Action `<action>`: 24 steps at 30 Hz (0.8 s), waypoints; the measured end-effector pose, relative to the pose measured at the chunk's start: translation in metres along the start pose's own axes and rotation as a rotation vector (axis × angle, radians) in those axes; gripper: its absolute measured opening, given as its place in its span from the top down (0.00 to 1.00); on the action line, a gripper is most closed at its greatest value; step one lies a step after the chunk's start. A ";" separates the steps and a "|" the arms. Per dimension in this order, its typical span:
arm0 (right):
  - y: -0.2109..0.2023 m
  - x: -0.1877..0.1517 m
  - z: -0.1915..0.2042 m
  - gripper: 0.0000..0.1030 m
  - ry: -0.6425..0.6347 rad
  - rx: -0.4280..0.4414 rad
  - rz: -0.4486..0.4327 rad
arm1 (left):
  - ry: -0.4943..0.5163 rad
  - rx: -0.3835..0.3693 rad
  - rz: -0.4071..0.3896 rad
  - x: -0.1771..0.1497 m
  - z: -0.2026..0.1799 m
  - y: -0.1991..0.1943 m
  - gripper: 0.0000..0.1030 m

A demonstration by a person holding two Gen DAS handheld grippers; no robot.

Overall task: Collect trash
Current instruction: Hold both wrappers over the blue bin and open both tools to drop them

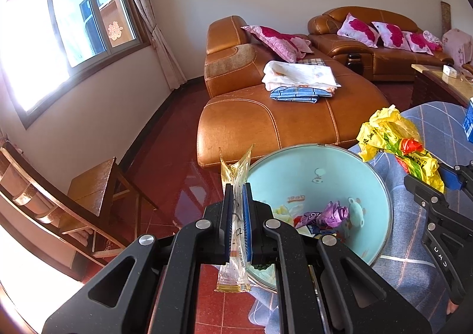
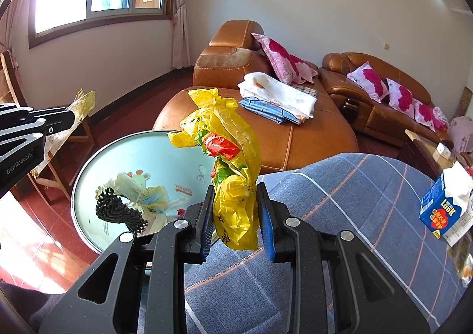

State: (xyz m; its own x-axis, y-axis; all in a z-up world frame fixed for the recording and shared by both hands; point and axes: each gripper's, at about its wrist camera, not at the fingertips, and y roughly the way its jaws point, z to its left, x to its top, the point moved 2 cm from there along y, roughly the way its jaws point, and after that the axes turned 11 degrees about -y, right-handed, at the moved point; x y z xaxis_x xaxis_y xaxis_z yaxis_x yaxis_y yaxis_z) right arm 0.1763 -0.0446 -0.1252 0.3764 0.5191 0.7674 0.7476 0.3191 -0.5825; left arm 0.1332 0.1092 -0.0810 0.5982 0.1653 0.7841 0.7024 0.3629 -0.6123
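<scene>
Left gripper (image 1: 236, 221), lower centre: jaws clamped on a clear wrapper (image 1: 235, 177), held just left of the basin (image 1: 381, 186) rim. Basin, centre: several scraps already inside. Right gripper (image 2: 236, 224): jaws pinched on a yellow bag (image 2: 227, 162), held at the basin's right edge. Both pieces not yet dropped; blue box (image 2: 440, 210) at far right likely left.

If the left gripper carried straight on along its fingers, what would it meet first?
Probably the red tiled floor just left of the light blue basin, short of the orange sofa. The left gripper, shut on a clear wrapper, points down past the rim, though depth is unclear.
</scene>
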 end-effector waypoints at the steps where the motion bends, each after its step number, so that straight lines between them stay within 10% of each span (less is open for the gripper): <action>1: 0.000 0.000 0.001 0.73 -0.002 0.001 0.002 | 0.000 0.004 0.001 -0.001 0.001 0.001 0.94; 24: 0.001 0.000 0.004 0.73 -0.014 0.009 -0.004 | -0.006 -0.003 0.011 -0.002 0.004 0.005 0.94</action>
State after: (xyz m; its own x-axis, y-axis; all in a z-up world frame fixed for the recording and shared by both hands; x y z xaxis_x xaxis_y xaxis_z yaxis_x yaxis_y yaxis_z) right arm 0.1748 -0.0409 -0.1265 0.3653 0.5290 0.7660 0.7440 0.3286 -0.5818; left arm 0.1339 0.1142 -0.0847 0.6040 0.1747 0.7776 0.6967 0.3580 -0.6216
